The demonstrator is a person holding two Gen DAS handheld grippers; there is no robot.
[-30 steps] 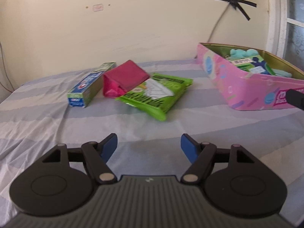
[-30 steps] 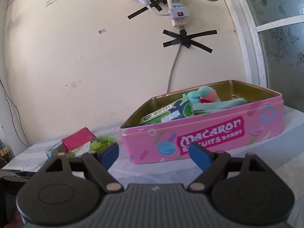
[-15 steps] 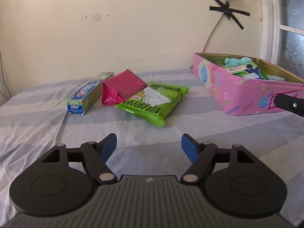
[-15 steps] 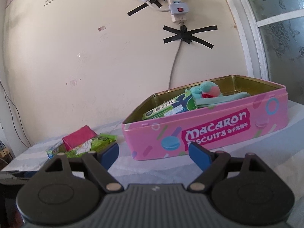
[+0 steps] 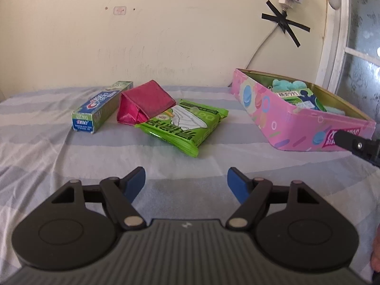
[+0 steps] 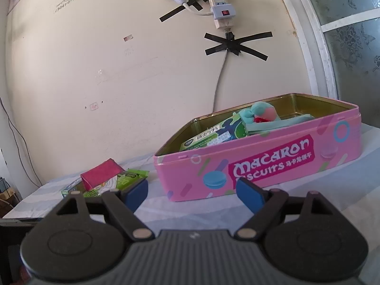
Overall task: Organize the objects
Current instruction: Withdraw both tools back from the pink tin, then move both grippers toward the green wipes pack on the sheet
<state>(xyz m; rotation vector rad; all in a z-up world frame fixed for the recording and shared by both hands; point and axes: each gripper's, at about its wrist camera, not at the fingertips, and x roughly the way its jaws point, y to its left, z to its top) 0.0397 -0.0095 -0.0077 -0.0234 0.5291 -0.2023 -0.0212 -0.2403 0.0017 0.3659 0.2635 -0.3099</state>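
On the striped bedsheet lie a toothpaste box [image 5: 101,108], a red pouch [image 5: 144,102] and a green tissue pack [image 5: 184,123], close together, the pouch leaning on the pack. My left gripper [image 5: 186,184] is open and empty, hovering short of them. To the right stands a pink macaron tin [image 5: 294,121] holding a green box [image 6: 213,136] and a teal plush toy [image 6: 261,115]. My right gripper [image 6: 192,193] is open and empty in front of the tin [image 6: 273,163]; one of its fingers [image 5: 351,142] shows at the right edge of the left wrist view.
A cream wall stands right behind the bed, with a power strip [image 6: 220,4] and a taped cable [image 6: 228,47] above the tin. A window frame [image 6: 315,35] runs along the right. The sheet [image 5: 47,156] continues left of the objects.
The left wrist view has tilted and shifted slightly, so the objects and tin sit a little differently in frame. The right gripper and the tin keep their places.
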